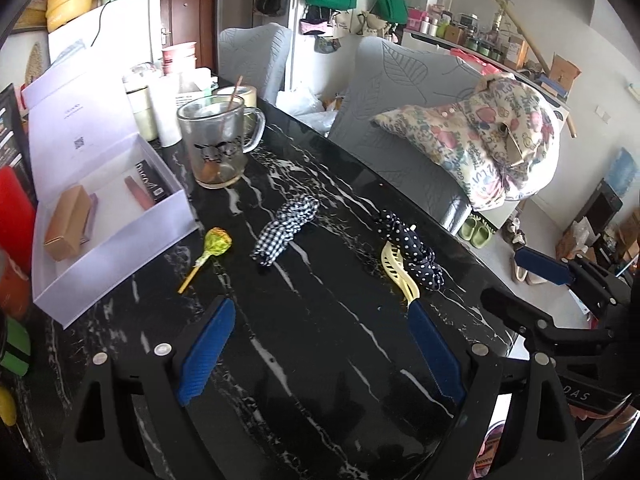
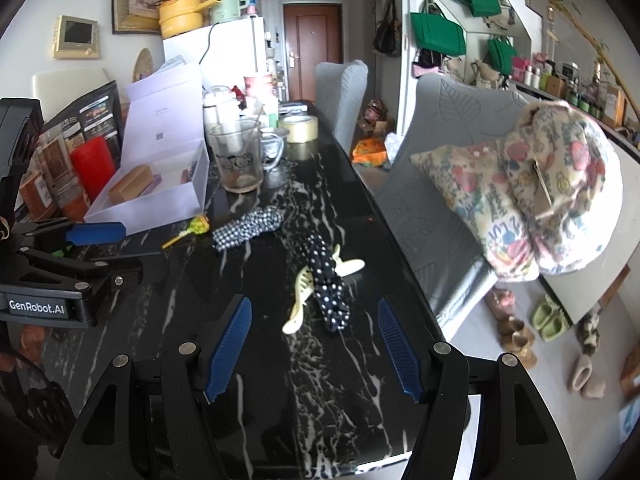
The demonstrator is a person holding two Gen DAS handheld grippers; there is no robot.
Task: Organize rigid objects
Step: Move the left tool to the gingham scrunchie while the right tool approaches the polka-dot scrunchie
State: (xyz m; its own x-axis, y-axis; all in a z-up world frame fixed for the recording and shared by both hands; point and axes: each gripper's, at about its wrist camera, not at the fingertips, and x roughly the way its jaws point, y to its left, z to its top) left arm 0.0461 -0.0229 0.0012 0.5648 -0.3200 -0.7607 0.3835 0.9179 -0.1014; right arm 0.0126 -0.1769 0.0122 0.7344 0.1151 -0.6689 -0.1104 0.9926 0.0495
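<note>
On the black marble table (image 1: 320,320) lie a green-wrapped lollipop (image 1: 208,252), a checked scrunchie (image 1: 286,226), a polka-dot scrunchie (image 1: 412,250) and a cream hair claw clip (image 1: 400,276) partly under it. An open white box (image 1: 112,216) holding a tan box stands at the left. My left gripper (image 1: 320,312) is open and empty, hovering short of these items. My right gripper (image 2: 316,320) is open and empty, with the clip (image 2: 300,300) and polka-dot scrunchie (image 2: 328,284) just ahead between its fingers. The lollipop (image 2: 192,230), checked scrunchie (image 2: 248,226) and box (image 2: 160,184) lie further left.
A glass mug (image 1: 216,144) with a stick stands behind the box, with a tape roll (image 2: 298,128) and bottles beyond. A red container (image 2: 94,164) sits at the left. Grey chairs (image 1: 400,120) with a patterned bag (image 1: 492,140) line the table's right edge.
</note>
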